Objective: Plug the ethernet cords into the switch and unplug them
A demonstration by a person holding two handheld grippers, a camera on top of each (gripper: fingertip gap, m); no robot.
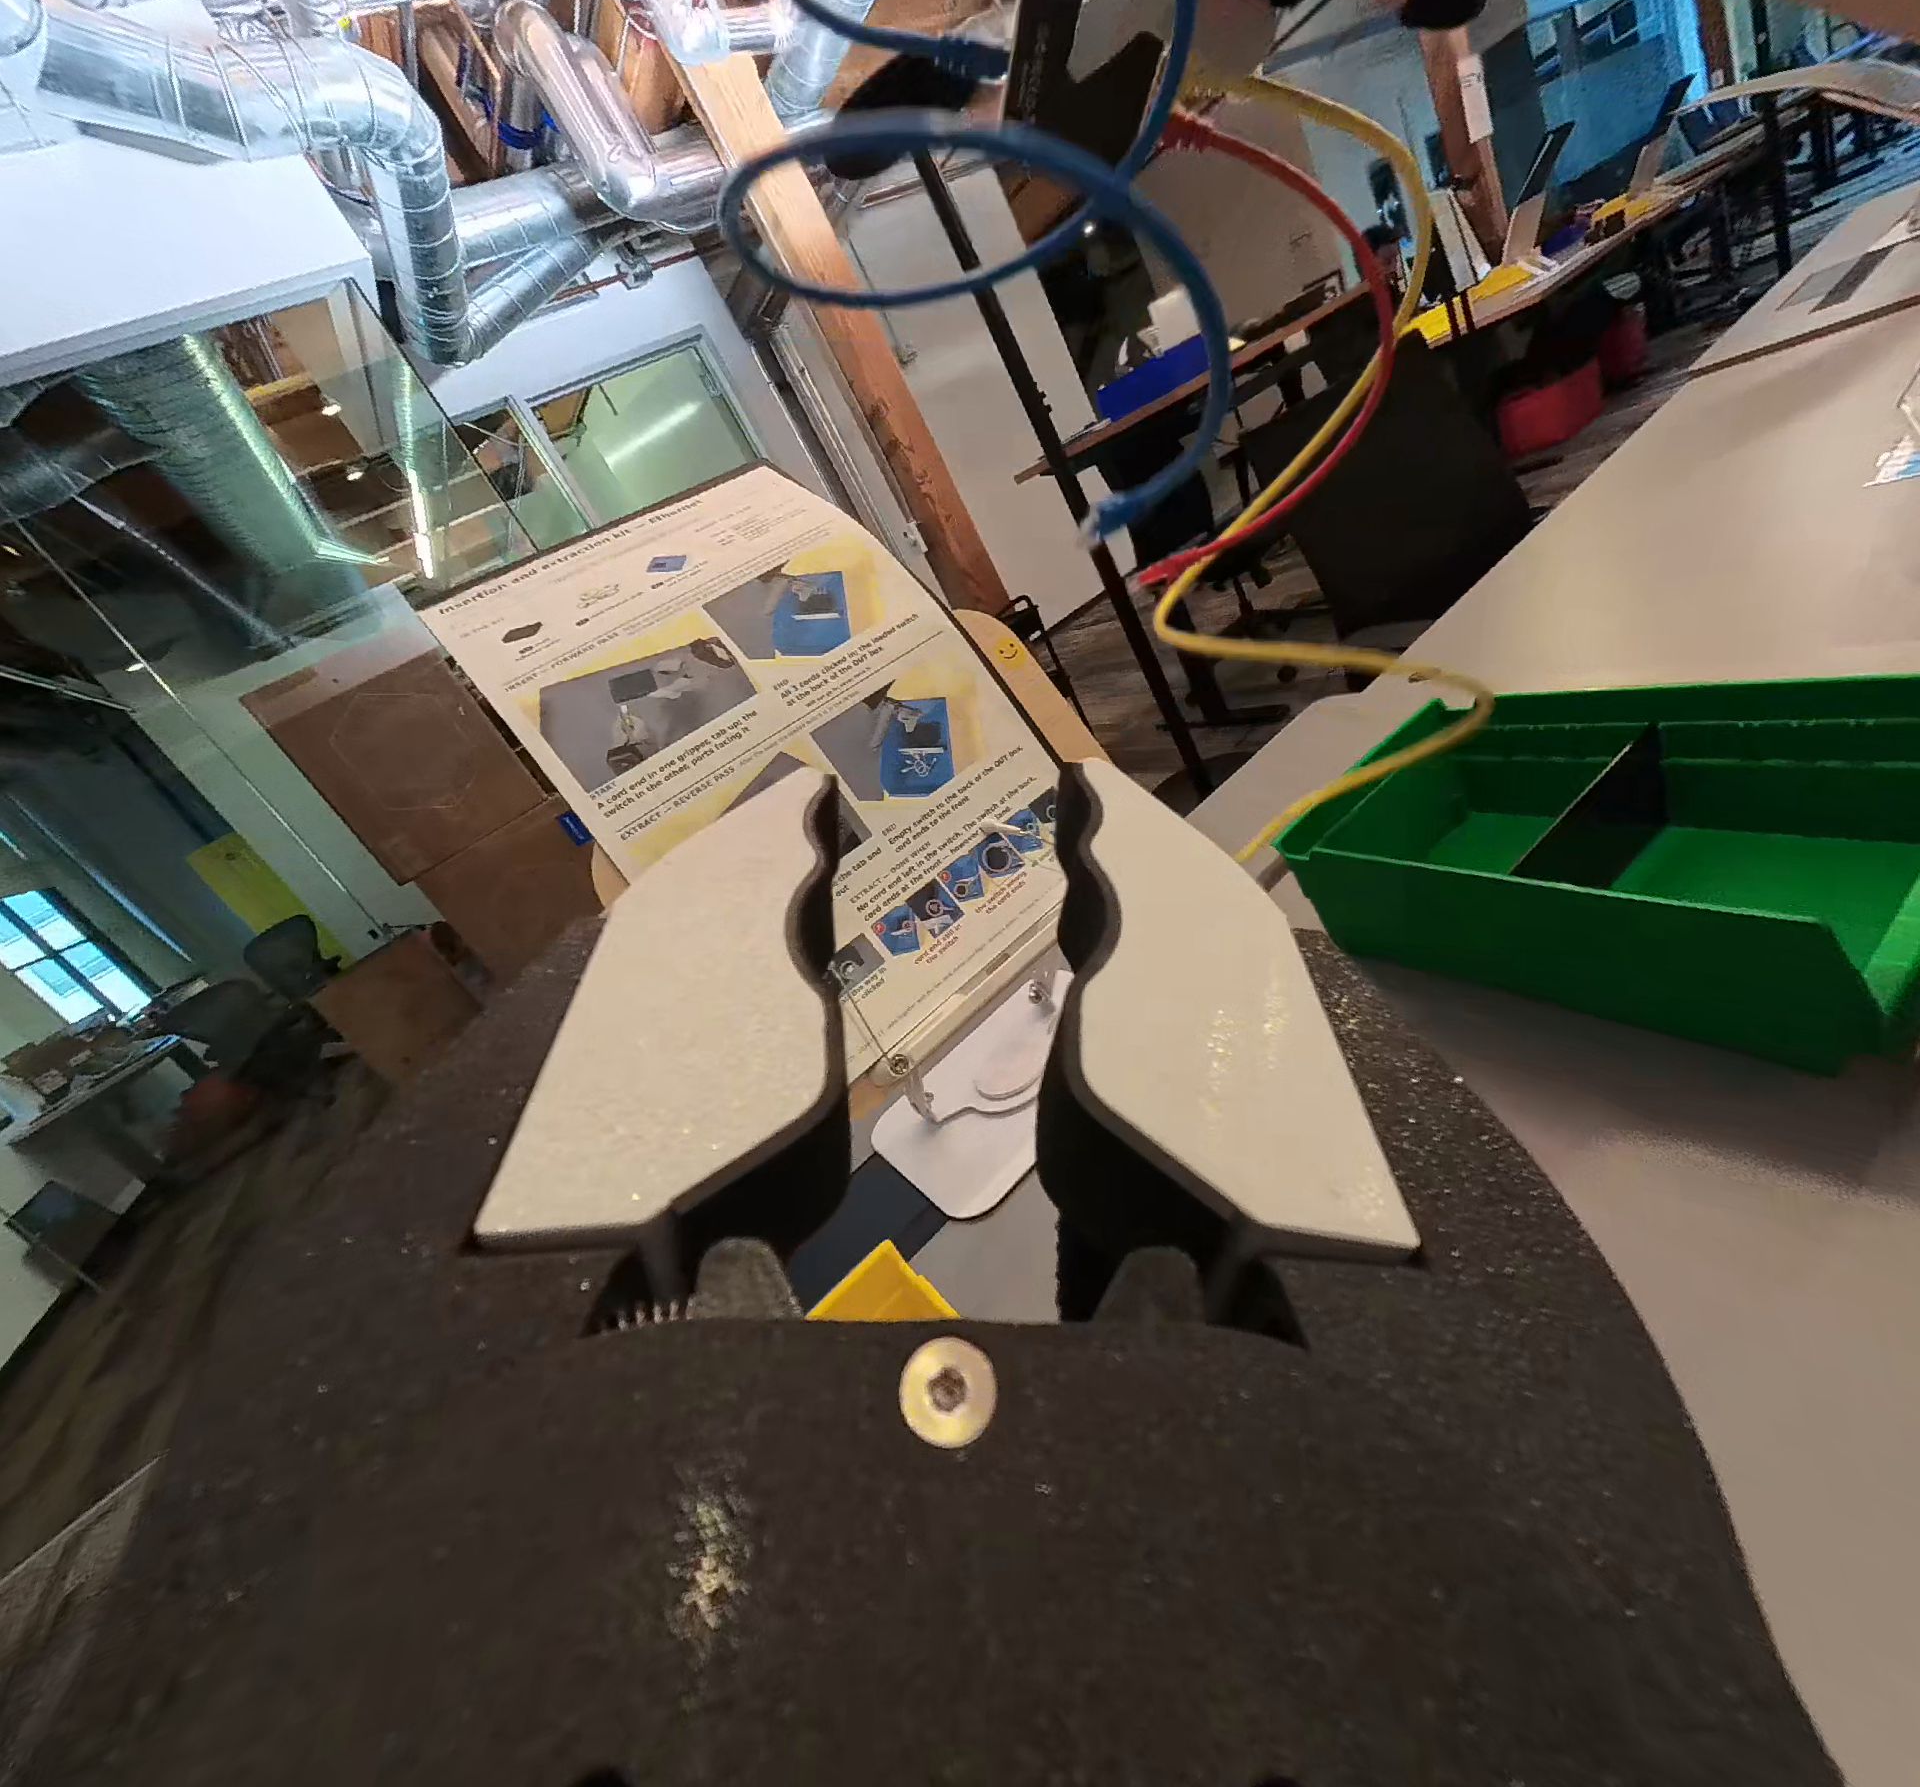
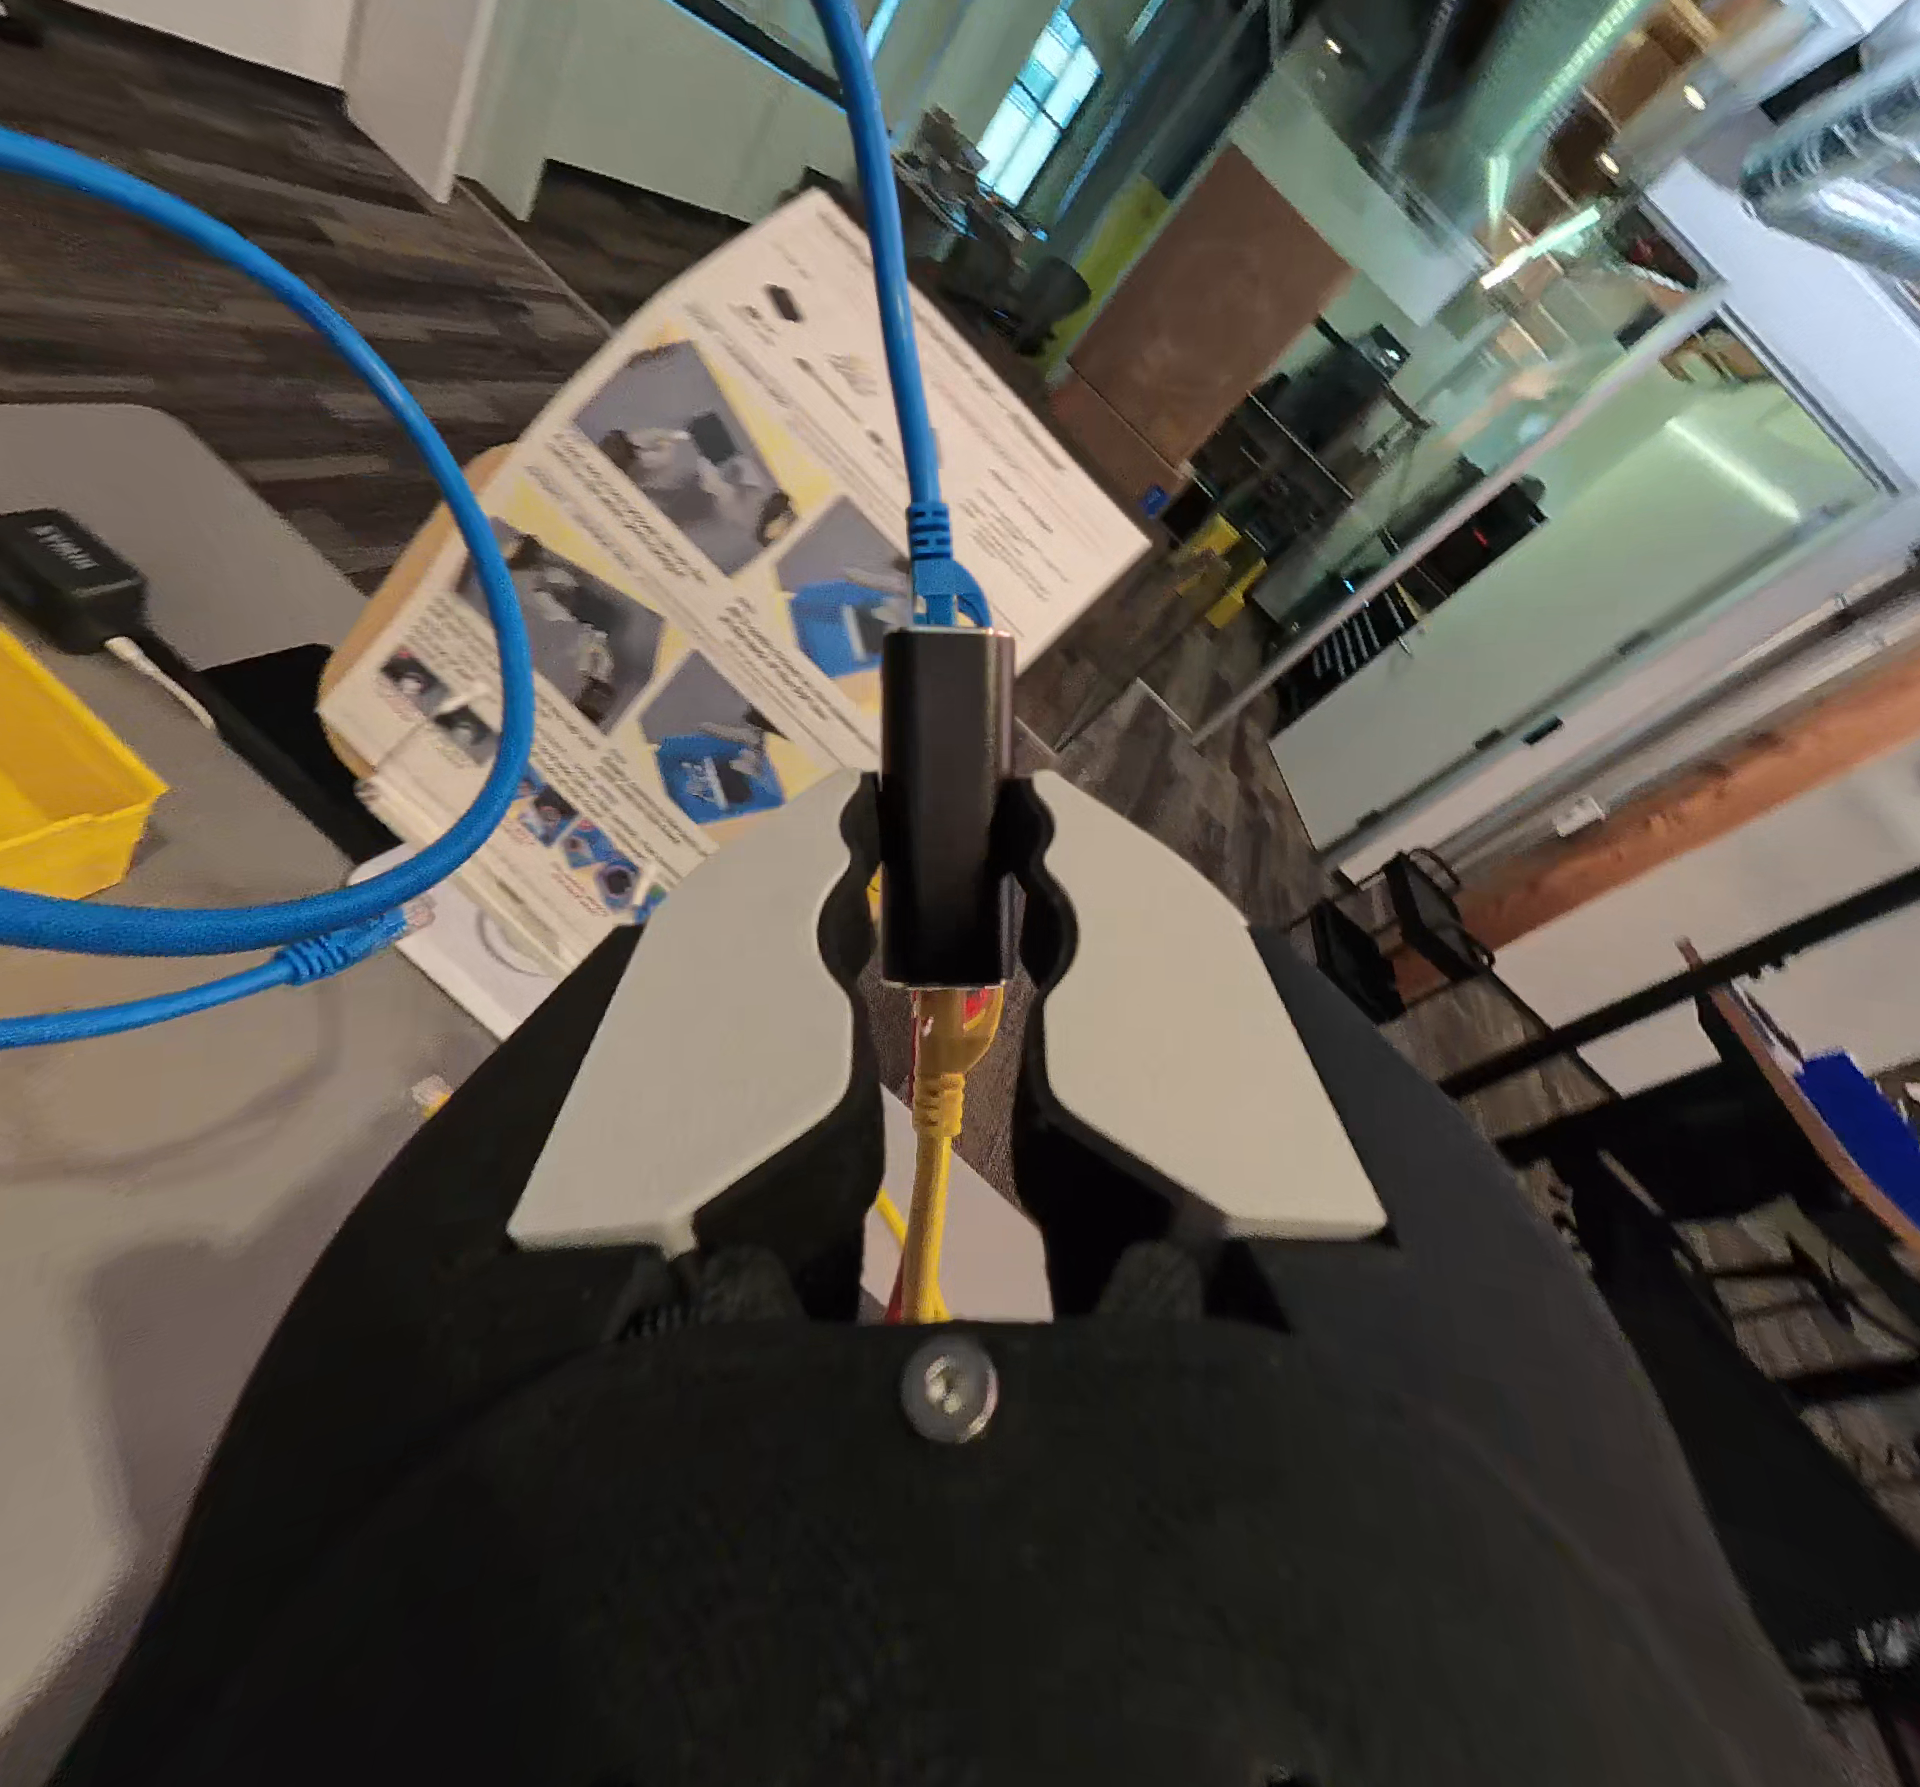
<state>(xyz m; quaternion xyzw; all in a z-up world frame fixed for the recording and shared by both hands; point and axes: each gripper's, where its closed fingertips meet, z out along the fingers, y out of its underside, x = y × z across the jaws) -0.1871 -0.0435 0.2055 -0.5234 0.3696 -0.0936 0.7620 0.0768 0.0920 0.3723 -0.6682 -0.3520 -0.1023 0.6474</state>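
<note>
The switch (image 2: 945,802), a small black box, is held on end and clear of the table between the jaws of the right gripper (image 2: 948,854), which is clamped on its lower half. A blue cord (image 2: 883,231) is plugged into the switch's far end; it arcs up out of frame. A yellow cord (image 2: 935,1114) and a red cord (image 2: 961,1010) enter its near end and run back between the fingers. In the left wrist view the same switch (image 1: 1029,44) appears high at the top, with the blue cord (image 1: 1195,283) looping below it, its free plug hanging in the air. The red cord (image 1: 1361,387) and yellow cord (image 1: 1413,210) sag side by side toward the table (image 1: 1662,542); the yellow one drapes over the edge of a green bin (image 1: 1558,927) with a black divider. The left gripper (image 1: 951,885) is parted and empty, aimed at an instruction sheet (image 1: 727,657) standing on the table. A yellow bin (image 2: 62,781) sits at the left in the right wrist view, near a second blue cord (image 2: 156,994) lying on the table.
</note>
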